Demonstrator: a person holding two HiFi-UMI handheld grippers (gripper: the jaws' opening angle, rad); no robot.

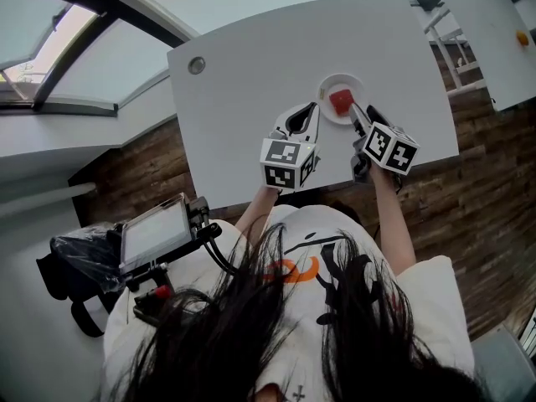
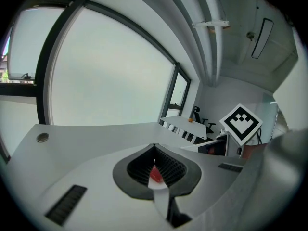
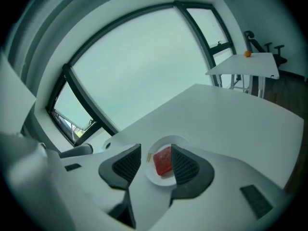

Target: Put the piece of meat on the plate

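A red piece of meat (image 1: 340, 101) lies on a small white round plate (image 1: 326, 87) near the front right of the white table (image 1: 251, 99). My right gripper (image 1: 365, 117) is just on the near side of the plate. In the right gripper view it (image 3: 156, 147) stands open, and the meat (image 3: 162, 161) and the plate (image 3: 153, 173) show through the gap, apart from the pads. My left gripper (image 1: 308, 111) hovers left of the plate. In the left gripper view its tips (image 2: 154, 148) meet, and a sliver of red (image 2: 155, 174) shows through the slit behind them.
A round grommet (image 1: 196, 65) sits in the table's far left corner. A second white table (image 1: 494, 23) with a small orange thing (image 1: 522, 38) stands to the right across wooden floor. The near table edge runs just in front of the person. Windows lie beyond.
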